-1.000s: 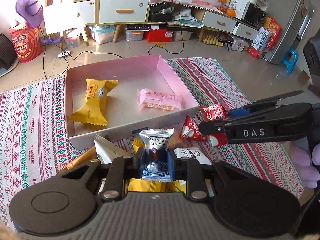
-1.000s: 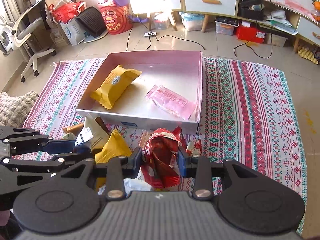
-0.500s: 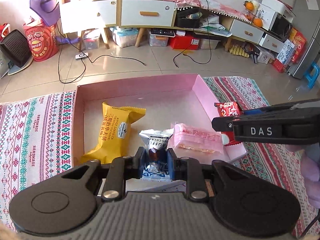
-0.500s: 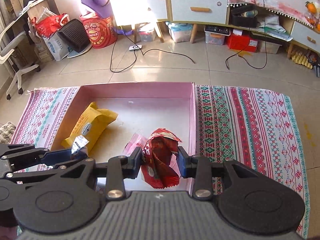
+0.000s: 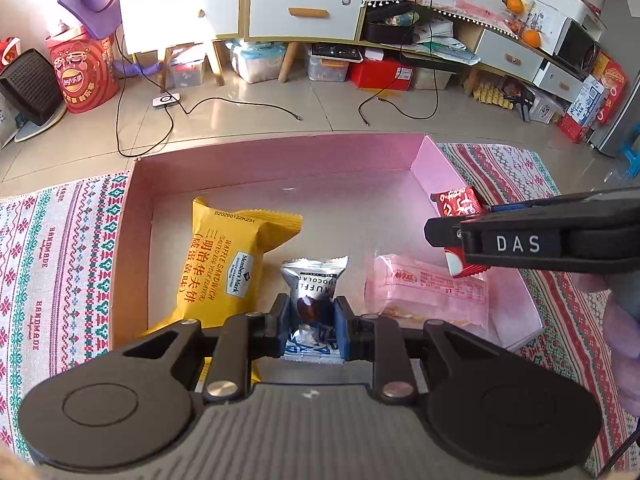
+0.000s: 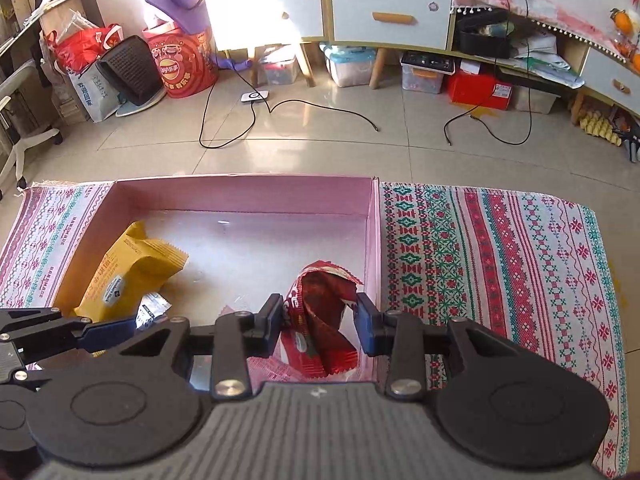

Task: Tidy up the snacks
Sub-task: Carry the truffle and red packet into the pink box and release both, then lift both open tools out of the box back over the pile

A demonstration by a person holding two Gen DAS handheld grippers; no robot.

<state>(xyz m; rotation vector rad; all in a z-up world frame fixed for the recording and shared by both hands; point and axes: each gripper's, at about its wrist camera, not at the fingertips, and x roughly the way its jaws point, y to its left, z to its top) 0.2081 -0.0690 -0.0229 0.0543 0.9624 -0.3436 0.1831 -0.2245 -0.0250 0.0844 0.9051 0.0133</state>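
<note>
My left gripper (image 5: 310, 320) is shut on a silver chocolate truffle packet (image 5: 313, 284), held over the pink box (image 5: 280, 160) between a yellow waffle sandwich pack (image 5: 224, 268) and a pink wafer pack (image 5: 432, 292) that lie in it. My right gripper (image 6: 320, 326) is shut on a red snack packet (image 6: 322, 320), held over the box's right side near its wall (image 6: 374, 240). In the left wrist view the right gripper (image 5: 452, 236) comes in from the right with the red packet (image 5: 458, 204).
The box sits on a patterned rug (image 6: 500, 260) on a tiled floor. Cables (image 6: 248, 120) lie on the floor beyond the box. A cabinet (image 5: 304, 8), storage bins and a red bag (image 5: 84, 76) stand at the back.
Both grippers moved forward from the snack pile at the box's near edge to over the box's inside, each still holding its packet.
</note>
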